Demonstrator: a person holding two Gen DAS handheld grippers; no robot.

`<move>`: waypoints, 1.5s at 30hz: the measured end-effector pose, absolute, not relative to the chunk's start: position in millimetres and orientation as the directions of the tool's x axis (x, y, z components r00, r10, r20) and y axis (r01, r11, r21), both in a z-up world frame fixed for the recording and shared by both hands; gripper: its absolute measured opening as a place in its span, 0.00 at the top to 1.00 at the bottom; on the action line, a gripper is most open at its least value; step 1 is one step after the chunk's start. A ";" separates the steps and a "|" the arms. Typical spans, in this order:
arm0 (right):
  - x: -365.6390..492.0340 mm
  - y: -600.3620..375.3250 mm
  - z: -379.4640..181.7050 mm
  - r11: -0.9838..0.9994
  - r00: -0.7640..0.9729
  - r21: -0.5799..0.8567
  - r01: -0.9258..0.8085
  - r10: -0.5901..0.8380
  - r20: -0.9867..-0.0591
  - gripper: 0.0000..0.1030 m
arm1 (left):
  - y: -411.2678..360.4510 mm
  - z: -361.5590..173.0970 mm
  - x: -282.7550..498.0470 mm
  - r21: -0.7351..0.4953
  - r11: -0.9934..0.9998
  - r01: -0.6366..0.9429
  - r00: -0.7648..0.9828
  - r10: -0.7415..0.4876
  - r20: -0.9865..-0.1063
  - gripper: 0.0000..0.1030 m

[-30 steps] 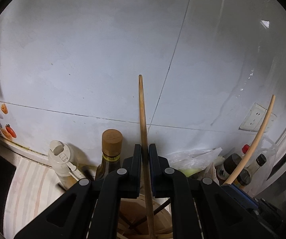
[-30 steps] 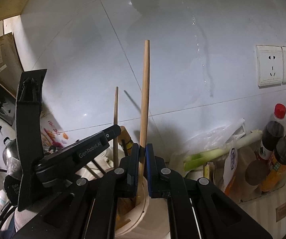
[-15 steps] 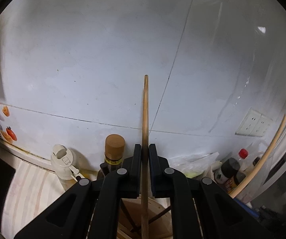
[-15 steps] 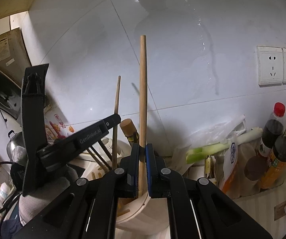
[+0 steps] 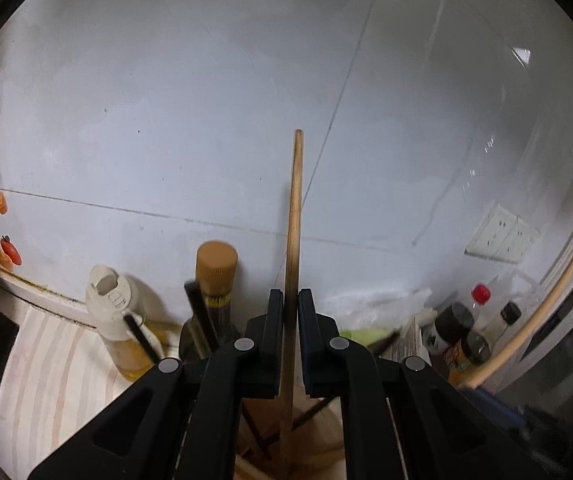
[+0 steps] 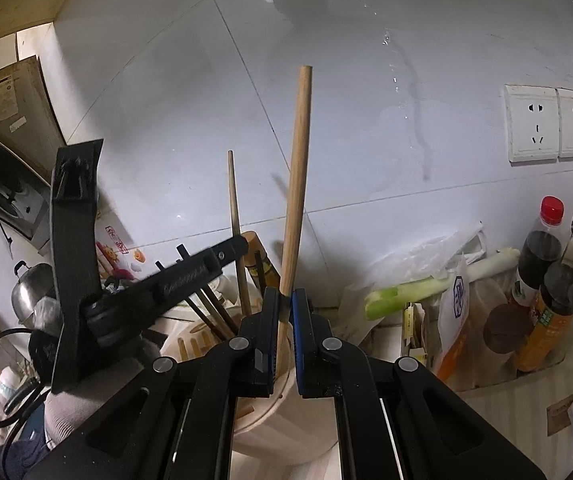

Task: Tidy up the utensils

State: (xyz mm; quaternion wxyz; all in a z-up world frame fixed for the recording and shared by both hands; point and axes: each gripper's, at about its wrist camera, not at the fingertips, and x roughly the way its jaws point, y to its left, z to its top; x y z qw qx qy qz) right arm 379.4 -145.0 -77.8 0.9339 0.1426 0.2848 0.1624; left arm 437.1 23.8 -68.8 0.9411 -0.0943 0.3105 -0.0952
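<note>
The left gripper (image 5: 291, 300) has its fingers (image 5: 273, 320) clamped on a thin wooden stick (image 5: 295, 208), which stands nearly upright and runs down between them into the holder (image 5: 326, 440) just below. The right gripper (image 6: 285, 300) is likewise closed tight on a thicker stick (image 6: 297, 168), leaning slightly right at its top, its lower end dropping inside the same pale round holder (image 6: 282, 432) on the bench (image 6: 486, 400).

In the holder, left of the thick stick, several dark chopsticks (image 6: 210, 304) lean out toward the left, and there are slots cut in its inner rim. How deep either held stick reaches I cannot tell.

Just behind the holder stands a dark bottle (image 5: 216, 280) with a tan cap, and left of that a white-lidded jug (image 5: 116, 312) with yellowish liquid in its lower part.

To the right, a thin plastic bag (image 6: 426, 256) lies against the wall with a leek (image 6: 426, 288) in it, green end toward the holder. Farther right is a cluster of sauce bottles (image 6: 546, 280): one red-capped with dark liquid, two black-capped, one of them orange-labelled. Above them, sockets (image 6: 530, 124) sit on the white tiled wall.

At far left, a person's grey-gloved hand (image 6: 70, 404) holds the left gripper's handle, with a steel pot (image 6: 30, 288) beyond it.
</note>
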 end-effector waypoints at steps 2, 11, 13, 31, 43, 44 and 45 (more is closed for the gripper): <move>380.6 -146.2 -77.7 0.902 0.774 0.366 -0.230 0.397 -0.493 0.93 | 24.7 -66.2 431.1 -0.238 0.963 0.129 0.778 -0.247 -0.577 0.94; 381.7 -150.8 -53.3 0.879 0.741 0.387 -0.277 0.452 -0.496 0.75 | 51.0 -32.5 378.9 -0.168 0.986 0.000 0.809 -0.099 -0.579 0.03; 378.7 -153.3 -45.5 0.882 0.752 0.383 -0.274 0.445 -0.486 0.64 | 58.3 -29.8 369.4 -0.154 0.988 -0.033 0.811 -0.064 -0.582 0.03; 331.8 -154.1 -44.5 0.982 0.697 0.115 -0.149 0.186 -0.693 0.00 | 44.8 -44.0 290.5 0.042 0.970 -0.241 0.695 0.203 -0.690 0.00; 240.3 -160.9 8.9 0.992 0.754 0.062 -0.113 0.126 -0.644 0.00 | 18.1 11.7 199.6 0.072 0.974 -0.216 0.730 0.210 -0.650 0.00; 227.1 -160.5 15.8 0.993 0.762 0.056 -0.105 0.117 -0.637 0.00 | 17.3 15.6 191.8 0.071 0.975 -0.211 0.733 0.206 -0.648 0.00; 215.5 -160.2 21.7 0.994 0.768 0.052 -0.099 0.110 -0.631 0.00 | 16.7 20.8 180.6 0.068 0.976 -0.205 0.736 0.199 -0.647 0.00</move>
